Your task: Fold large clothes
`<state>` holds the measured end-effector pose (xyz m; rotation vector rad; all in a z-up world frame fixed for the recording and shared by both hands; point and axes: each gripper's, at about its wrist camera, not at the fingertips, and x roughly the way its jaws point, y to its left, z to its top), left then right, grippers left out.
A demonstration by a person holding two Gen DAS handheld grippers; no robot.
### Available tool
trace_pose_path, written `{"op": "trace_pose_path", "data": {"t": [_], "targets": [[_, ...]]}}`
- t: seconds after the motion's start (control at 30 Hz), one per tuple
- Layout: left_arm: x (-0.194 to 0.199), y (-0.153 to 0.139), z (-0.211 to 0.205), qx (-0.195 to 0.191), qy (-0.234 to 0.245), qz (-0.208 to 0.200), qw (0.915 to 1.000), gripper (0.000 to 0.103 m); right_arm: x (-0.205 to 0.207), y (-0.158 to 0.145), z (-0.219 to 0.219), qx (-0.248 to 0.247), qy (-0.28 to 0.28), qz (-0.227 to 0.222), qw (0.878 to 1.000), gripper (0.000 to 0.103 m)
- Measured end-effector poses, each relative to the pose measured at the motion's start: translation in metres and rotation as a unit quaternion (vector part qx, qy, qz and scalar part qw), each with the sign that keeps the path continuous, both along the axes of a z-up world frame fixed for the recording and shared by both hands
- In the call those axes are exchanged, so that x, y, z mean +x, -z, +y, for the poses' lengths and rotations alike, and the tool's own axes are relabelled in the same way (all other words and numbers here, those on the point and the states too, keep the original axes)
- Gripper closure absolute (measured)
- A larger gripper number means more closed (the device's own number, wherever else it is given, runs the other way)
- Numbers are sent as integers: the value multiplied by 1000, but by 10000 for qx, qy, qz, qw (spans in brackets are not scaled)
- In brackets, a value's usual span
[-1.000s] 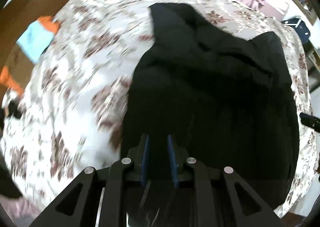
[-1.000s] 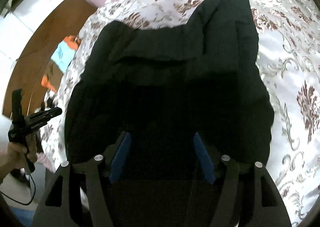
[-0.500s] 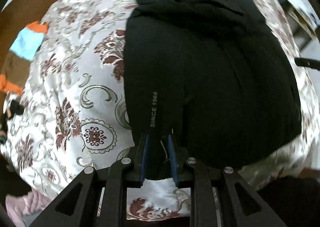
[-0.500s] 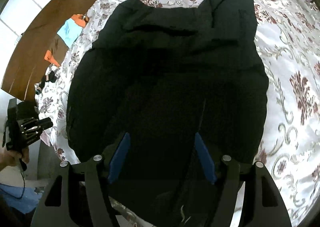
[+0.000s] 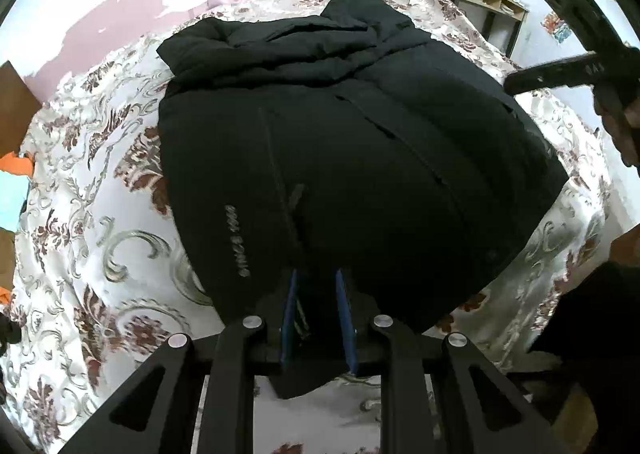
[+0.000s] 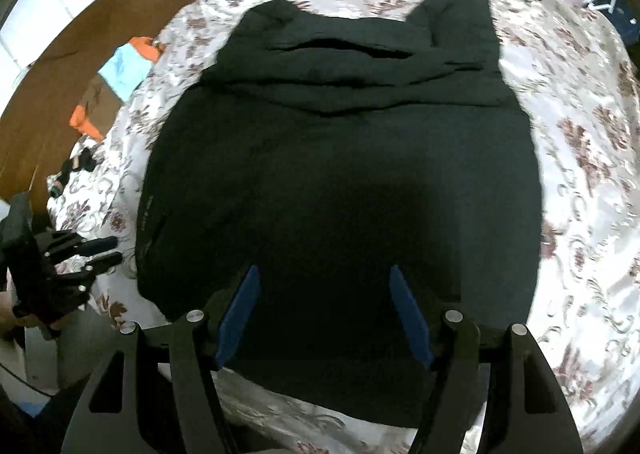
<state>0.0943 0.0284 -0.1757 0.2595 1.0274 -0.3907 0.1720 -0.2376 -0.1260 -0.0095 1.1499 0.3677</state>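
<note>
Since the earlier frames the left gripper has drawn back toward the near hem of the black jacket, so that more of the garment and the wall behind it now shows, and the blur is gone.

From the left wrist view, the jacket lies spread on the bed, which is covered in a cream floral spread. Its hood or collar end is bunched at the far side, and a line of pale lettering runs down the panel left of its centre seam. The left jaws stand close together, clamped on a fold of the jacket's near hem. Right of the jacket, the right gripper shows as a dark bar above the bedspread.

From the right wrist view, the jacket fills the middle of the bed, with two raised corners at its far end. The right gripper hovers over the jacket's near hem with its jaws well apart, nothing pressed between them. Left of the jacket, the left gripper shows at the bed's edge.

The jacket looks padded and soft: bulky, likely to slump and spring back out of a fold. Its shell seems smooth, so a thin pinch may slip. A deep bite on the hem or a seam, one corner per gripper, should hold best.
</note>
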Motion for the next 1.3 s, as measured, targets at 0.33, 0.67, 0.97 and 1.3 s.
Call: {"op": "trace_pose_path", "data": {"t": [0.33, 0.67, 0.97, 1.3], "targets": [[-36, 49, -26, -135, -503, -134, 9986, 84, -4, 33, 5, 506, -461, -820, 9943, 40], [-70, 53, -42, -259, -478, -75, 9985, 81, -71, 17, -2, 103, -839, -1387, 9867, 39], [-84, 90, -61, 931, -360, -739, 9923, 80, -122, -12, -37, 147, -365, -1692, 9848, 29], [-94, 95, -60, 816, -596, -1651, 9811, 77, -139, 18, -39, -472, -458, -1516, 9862, 28]]}}
